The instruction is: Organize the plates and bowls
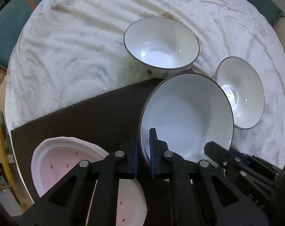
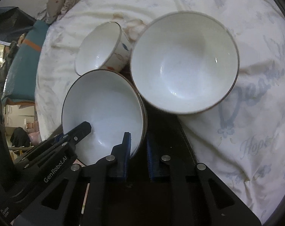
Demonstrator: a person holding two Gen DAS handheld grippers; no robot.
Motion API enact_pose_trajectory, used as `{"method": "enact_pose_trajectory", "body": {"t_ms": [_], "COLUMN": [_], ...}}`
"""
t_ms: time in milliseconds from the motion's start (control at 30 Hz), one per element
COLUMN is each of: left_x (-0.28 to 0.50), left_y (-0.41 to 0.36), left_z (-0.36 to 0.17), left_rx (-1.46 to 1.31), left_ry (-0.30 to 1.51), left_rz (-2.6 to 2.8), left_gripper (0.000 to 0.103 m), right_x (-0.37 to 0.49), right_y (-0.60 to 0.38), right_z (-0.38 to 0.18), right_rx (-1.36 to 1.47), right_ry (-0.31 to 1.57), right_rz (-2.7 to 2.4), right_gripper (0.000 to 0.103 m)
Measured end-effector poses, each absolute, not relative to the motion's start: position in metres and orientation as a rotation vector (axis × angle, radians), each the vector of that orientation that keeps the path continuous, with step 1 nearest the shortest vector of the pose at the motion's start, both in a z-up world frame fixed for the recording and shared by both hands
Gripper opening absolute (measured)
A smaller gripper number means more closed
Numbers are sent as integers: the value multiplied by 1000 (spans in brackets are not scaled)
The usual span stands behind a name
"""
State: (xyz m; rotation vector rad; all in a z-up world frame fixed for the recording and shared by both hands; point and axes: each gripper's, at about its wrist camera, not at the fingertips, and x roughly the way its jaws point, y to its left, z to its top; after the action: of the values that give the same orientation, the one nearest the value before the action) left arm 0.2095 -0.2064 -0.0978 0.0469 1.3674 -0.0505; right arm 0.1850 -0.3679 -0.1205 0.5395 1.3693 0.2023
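Both grippers are clamped on one white bowl (image 1: 187,116) with a dark rim. The left gripper (image 1: 144,150) pinches the bowl's near-left rim, one blue pad inside the wall and the other outside. The right gripper (image 2: 137,148) grips the opposite edge of that bowl the same way, its blue pads straddling the rim. The bowl sits tilted over a dark brown mat (image 1: 85,116), each gripper's black tip showing in the other's view.

Just past the left gripper, straight ahead, a second white bowl (image 1: 161,45) with small blue marks on its outside stands upright on the wrinkled white cloth (image 1: 67,47), close behind the held bowl. Off to that gripper's right, a third bowl (image 1: 240,94) lies just beside the held one. Down to its left, below the fingers, a stack of pale pink plates (image 1: 55,162) with small red spots rests on the mat.
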Motion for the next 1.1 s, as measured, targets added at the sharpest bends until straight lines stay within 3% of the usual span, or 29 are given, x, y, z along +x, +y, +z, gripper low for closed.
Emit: {"method": "enact_pose_trajectory", "body": {"t_ms": [733, 1100], "left_x": [149, 104], "left_y": [-158, -105], "left_z": [-4, -2], "left_rx": [-10, -36], "left_ry": [1219, 1245], "left_rz": [-60, -81], "left_gripper": [10, 11], "right_x": [134, 104], "right_y": [-330, -282], "right_z": [-29, -24], "right_rx": [419, 359], "right_ry": [1178, 1190], "right_rz": [363, 435], "right_gripper": [14, 14]}}
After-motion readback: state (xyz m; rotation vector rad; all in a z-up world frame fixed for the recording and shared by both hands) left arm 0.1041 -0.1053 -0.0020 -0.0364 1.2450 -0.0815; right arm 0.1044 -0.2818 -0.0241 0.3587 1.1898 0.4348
